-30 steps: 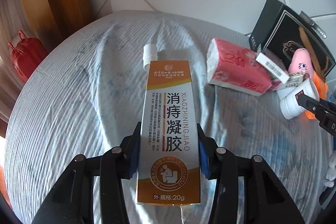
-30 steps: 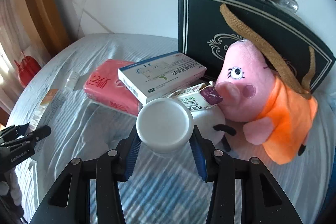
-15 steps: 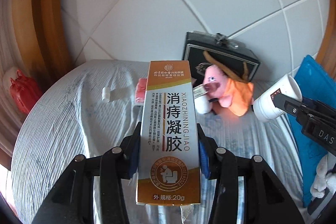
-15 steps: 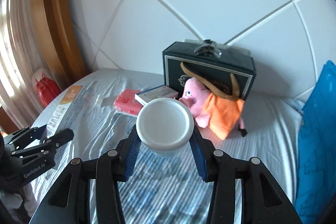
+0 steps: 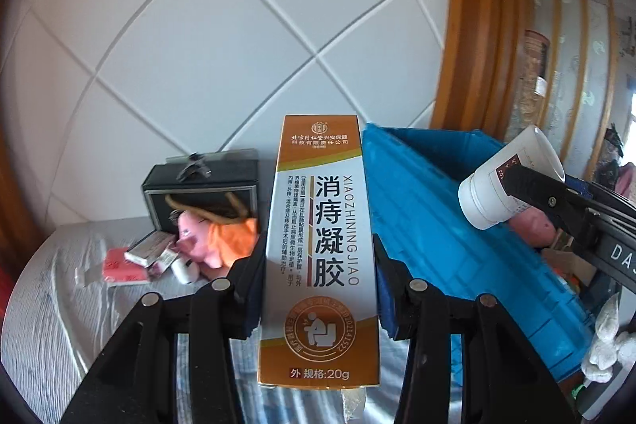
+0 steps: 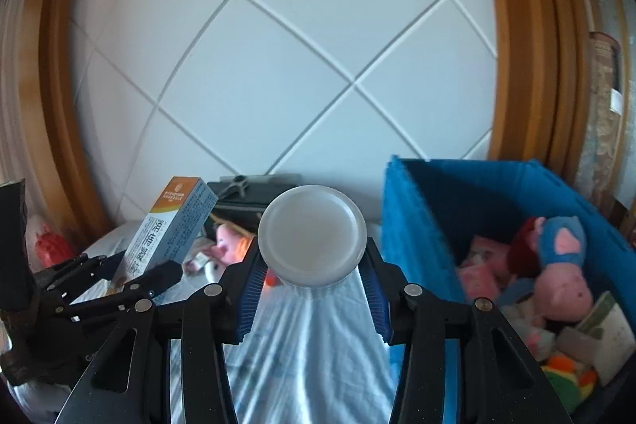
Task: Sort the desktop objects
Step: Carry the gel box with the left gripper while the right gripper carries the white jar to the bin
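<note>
My left gripper (image 5: 320, 289) is shut on an orange and white medicine box (image 5: 322, 249), held upright well above the bed. The right gripper (image 6: 312, 277) is shut on a white plastic jar (image 6: 312, 239), its round lid facing the camera. In the left wrist view the jar (image 5: 501, 181) hangs over the blue crate (image 5: 441, 225) at the right. From the right wrist view the medicine box (image 6: 167, 229) and the left gripper (image 6: 131, 277) appear at the left. The blue crate (image 6: 413, 225) stands open to the right, with soft toys and boxes inside.
On the white bedsheet (image 5: 59, 304) at the back left lie a pink pig toy (image 5: 206, 237), a black gift box (image 5: 202, 185), a red tissue pack (image 5: 119, 269) and small boxes. A white tiled wall (image 6: 278, 66) rises behind, with wooden frames on both sides.
Both grippers rose from the bed and swung to the right, carrying the medicine box and the jar. The blue crate has come into view beside them; the objects on the bed have receded.
</note>
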### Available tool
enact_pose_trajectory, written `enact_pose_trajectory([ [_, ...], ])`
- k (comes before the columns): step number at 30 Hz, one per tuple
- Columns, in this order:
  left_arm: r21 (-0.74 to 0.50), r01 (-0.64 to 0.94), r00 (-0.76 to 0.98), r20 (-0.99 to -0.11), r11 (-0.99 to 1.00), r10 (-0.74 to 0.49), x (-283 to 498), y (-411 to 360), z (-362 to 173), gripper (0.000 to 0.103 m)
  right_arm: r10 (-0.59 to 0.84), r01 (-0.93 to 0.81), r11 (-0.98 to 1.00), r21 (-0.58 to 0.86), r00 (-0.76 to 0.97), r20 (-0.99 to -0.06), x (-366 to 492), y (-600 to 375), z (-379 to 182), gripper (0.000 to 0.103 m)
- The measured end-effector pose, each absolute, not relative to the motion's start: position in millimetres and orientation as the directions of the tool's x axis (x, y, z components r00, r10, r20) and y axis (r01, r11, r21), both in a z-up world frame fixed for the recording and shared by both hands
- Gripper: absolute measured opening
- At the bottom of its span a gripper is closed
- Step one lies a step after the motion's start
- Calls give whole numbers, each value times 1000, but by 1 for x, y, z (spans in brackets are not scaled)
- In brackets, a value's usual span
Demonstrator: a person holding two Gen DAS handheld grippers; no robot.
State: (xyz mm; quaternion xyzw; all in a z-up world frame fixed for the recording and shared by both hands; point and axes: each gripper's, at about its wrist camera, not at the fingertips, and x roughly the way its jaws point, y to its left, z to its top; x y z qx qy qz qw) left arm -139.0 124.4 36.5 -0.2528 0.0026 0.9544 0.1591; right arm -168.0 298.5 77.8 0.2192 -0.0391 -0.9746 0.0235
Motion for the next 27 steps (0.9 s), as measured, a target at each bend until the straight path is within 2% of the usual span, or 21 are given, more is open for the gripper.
enact_pose_trajectory([
  [5, -64, -422, -794, -456, -904, 402, -115, 222, 54, 45, 65, -101, -993, 66, -911, -407, -122, 388, 87, 46],
  [10, -50, -507, -740, -488, -861, 463, -97, 312, 48, 45, 145, -179, -983, 34, -880, -452, -94, 462, 70, 46],
  [17, -34, -558, -647, -607, -829, 461, -82, 405, 13, 45, 166, -208, -978, 15, -820, -547, -78, 540, 21, 46],
  [27, 3, -533, -599, -708, -846, 375, -78, 453, -19, 45, 137, -188, -982, 5, -732, -667, -81, 590, -29, 46],
])
